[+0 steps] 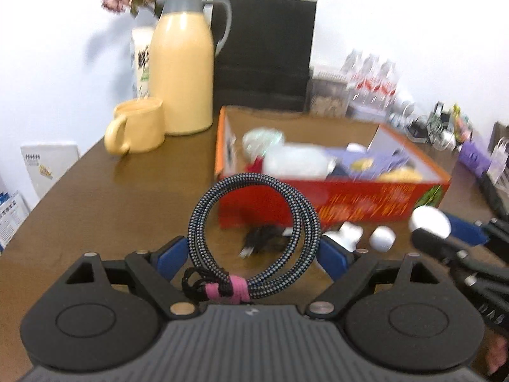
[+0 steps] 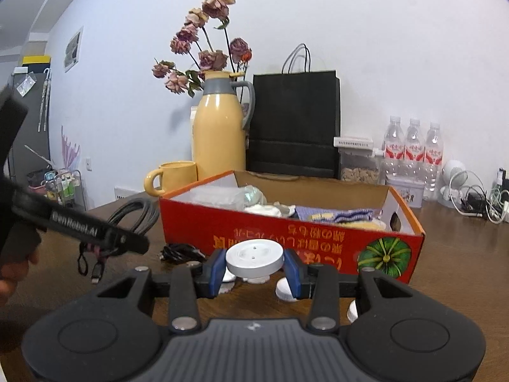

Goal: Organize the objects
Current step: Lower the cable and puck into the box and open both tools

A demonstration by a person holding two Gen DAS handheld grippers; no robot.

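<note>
Home: dried roses [image 2: 203, 47], thermos [image 2: 219, 130], mug [image 2: 176, 176].

A dark brown wooden bench [image 2: 461, 254] stands against a plain white wall [image 2: 350, 31]. At far left, a grey cabinet [image 2: 31, 121] and a small picture [image 2: 72, 47] on the wall.

Bright, even indoor light; left wrist view motion-blurred, fisheye edges bowed.

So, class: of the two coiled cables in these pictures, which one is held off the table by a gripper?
The braided cable with the pink tie, clamped in the left gripper; the plain black cable lies on the table.
</note>
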